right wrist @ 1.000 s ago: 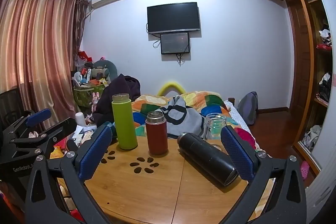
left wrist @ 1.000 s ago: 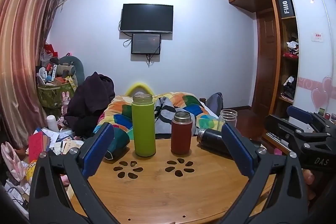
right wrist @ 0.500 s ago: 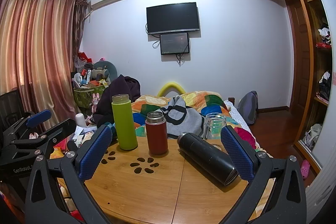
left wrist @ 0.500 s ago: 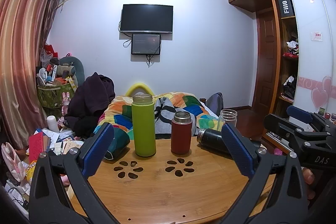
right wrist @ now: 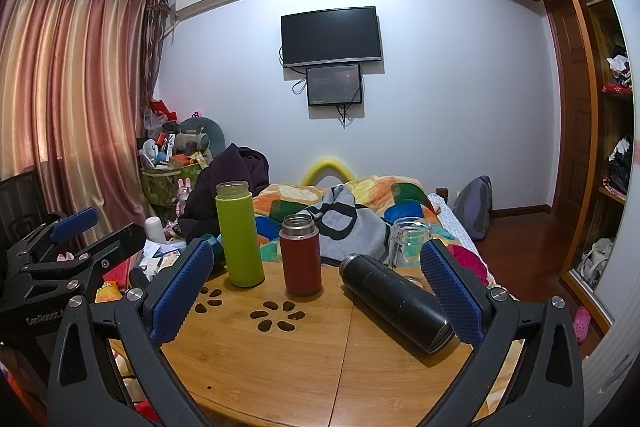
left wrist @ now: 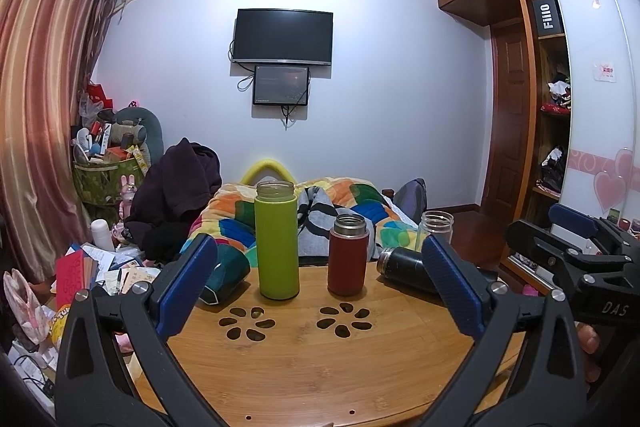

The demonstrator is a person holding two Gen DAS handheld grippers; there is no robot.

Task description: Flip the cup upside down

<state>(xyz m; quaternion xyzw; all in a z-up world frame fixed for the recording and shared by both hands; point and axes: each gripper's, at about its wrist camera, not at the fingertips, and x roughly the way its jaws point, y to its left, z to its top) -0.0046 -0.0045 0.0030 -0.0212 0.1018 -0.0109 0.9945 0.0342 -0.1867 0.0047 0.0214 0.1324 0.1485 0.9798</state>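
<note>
A cluttered bedroom with pink curtains (right wrist: 68, 87), a wall-mounted television (left wrist: 283, 36) and a wooden wardrobe (left wrist: 536, 99) surrounds a round bamboo table (right wrist: 288, 359) pierced by two flower-shaped cut-outs, set just in front of a bed covered by a multicoloured quilt (right wrist: 384, 199). Four drinking vessels share the tabletop: a tall green cup (right wrist: 239, 234) stands upright at the left, its long axis vertical and its open mouth facing the ceiling; a shorter red flask (right wrist: 300, 255) stands upright near it, also mouth up; a black flask (right wrist: 394, 301) lies on its side to the right, its long axis running diagonally with the neck toward the bed and the base toward the near right edge; a clear glass jar (right wrist: 409, 241) stands upright behind it at the far rim. The left gripper (left wrist: 320, 283) and right gripper (right wrist: 316, 285) both hover over the near edge with blue pads spread wide, holding nothing.
</note>
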